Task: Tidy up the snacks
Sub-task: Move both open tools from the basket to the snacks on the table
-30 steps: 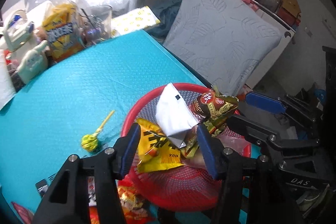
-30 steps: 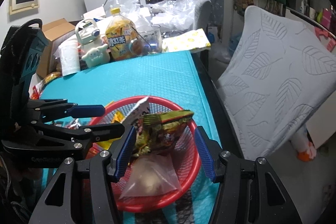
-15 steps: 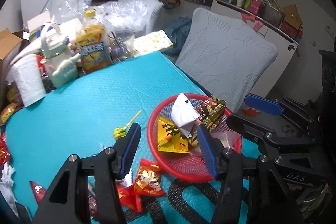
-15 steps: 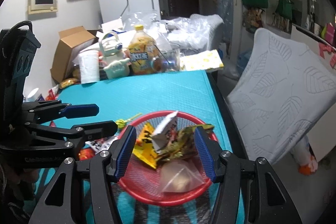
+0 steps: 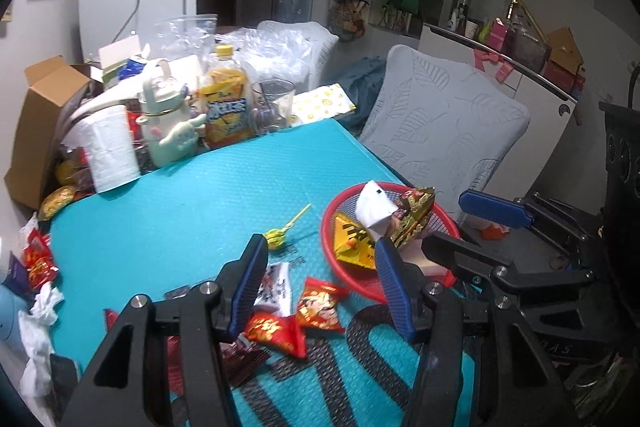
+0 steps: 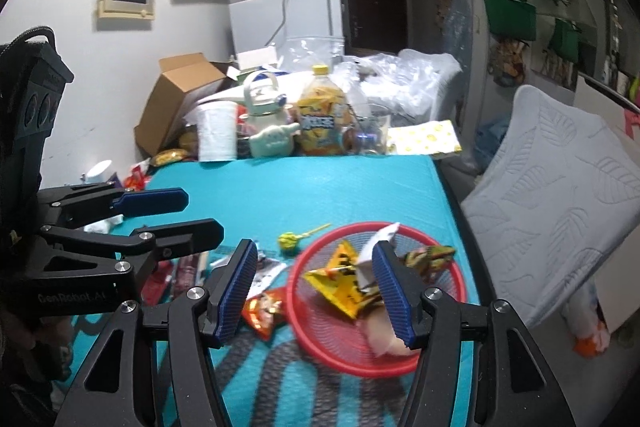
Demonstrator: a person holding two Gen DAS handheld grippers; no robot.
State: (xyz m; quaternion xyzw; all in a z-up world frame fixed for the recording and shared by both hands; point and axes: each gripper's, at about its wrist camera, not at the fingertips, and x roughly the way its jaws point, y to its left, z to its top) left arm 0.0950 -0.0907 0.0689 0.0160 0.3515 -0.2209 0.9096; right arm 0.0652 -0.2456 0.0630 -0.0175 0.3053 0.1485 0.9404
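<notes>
Both tongs pulled back, red basket (image 5: 332, 205) smaller, loose snacks (image 5: 318, 307) revealed

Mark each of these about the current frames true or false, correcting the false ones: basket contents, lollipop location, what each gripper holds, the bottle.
1. The red basket holds a yellow packet. True.
2. The lollipop lies in the basket. False: it lies on the teal mat, outside the rim.
3. The left gripper grips a red packet. False: its jaws are empty; red packets lie on the mat below.
4. The right gripper holds nothing. True; its jaws are opening.
5. The orange bottle stands upright. True.
</notes>
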